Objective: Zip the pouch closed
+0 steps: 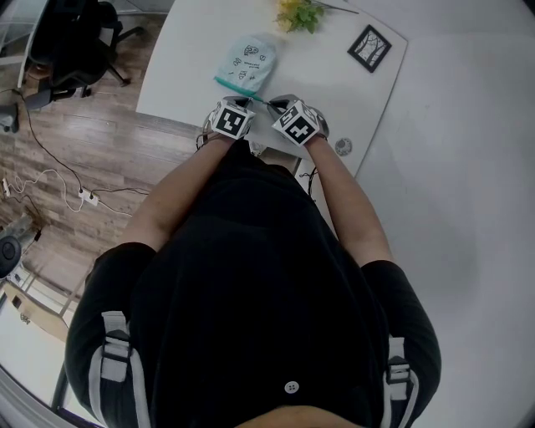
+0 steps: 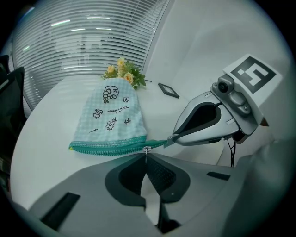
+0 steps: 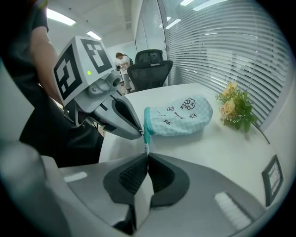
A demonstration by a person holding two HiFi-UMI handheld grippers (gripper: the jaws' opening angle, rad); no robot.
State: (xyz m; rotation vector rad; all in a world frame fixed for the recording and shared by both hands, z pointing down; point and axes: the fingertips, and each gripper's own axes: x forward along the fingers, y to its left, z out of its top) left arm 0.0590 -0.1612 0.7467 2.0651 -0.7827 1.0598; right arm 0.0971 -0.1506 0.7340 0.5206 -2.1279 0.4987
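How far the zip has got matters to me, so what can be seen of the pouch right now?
The pouch is soft mint-checked cloth with small black cartoon prints, rounded at its far end, lying flat on the white table. A teal zip runs along its near edge. The left gripper is shut on the metal zip pull, near the zip end that the right gripper pinches. Whether the teeth are meshed is unclear.

One table (image 1: 192, 50) bears one pouch (image 1: 248, 60), one flower bunch (image 1: 298, 12), one framed picture (image 1: 369, 48). Two grippers appear: left gripper (image 2: 146, 155), right gripper (image 3: 147, 155).
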